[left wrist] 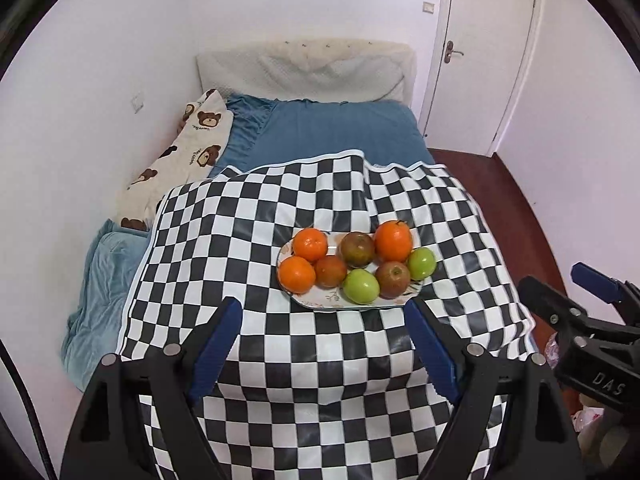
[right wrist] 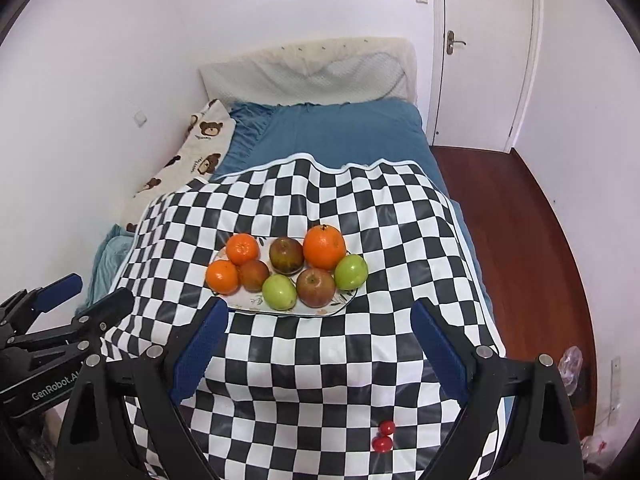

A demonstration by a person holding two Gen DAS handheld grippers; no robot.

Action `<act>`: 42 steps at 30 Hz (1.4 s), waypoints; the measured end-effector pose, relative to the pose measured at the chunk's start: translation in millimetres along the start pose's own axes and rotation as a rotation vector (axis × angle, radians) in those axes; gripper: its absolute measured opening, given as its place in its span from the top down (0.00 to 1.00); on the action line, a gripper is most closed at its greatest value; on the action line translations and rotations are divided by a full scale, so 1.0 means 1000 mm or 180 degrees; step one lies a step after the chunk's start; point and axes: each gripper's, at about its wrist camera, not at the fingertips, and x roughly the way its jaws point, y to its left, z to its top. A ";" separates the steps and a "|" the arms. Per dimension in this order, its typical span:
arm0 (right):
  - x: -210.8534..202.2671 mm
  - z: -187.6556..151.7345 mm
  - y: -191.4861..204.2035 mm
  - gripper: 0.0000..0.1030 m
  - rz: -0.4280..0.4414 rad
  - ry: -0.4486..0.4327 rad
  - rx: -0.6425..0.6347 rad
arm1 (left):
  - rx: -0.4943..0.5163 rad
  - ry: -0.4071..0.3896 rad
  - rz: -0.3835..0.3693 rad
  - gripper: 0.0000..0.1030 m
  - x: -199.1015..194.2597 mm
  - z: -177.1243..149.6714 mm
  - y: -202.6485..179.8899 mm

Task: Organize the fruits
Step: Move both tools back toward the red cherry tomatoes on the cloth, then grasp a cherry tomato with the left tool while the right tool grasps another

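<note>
Fruit [left wrist: 358, 249] fills the plate [left wrist: 320, 303] at frame centre; I see my left gripper [left wrist: 325, 312] and right gripper [right wrist: 320, 314] both wide, empty

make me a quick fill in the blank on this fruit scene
1. The plate holds ___ green apples.
2. The cloth under the plate has a ___ pattern.
3. Both the left gripper and the right gripper are ___.
4. The two small red fruits lie ___ the plate.

Missing words: two; checkered; open; off
</note>
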 end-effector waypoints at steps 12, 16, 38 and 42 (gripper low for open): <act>-0.004 -0.012 -0.018 0.04 0.0168 0.0029 0.0142 | -0.0083 0.0138 -0.0006 0.00 0.015 -0.012 -0.006; 0.037 -0.040 -0.048 0.04 0.0343 0.0466 0.0390 | -0.0048 0.0399 -0.0018 0.00 0.048 -0.033 -0.021; 0.199 -0.251 -0.134 0.66 0.0416 0.1798 0.1055 | 0.0753 0.1817 -0.0176 0.00 0.195 -0.146 -0.139; 0.185 -0.253 -0.137 0.66 0.0445 0.1643 0.1087 | 0.0658 0.1945 -0.0372 0.00 0.202 -0.150 -0.151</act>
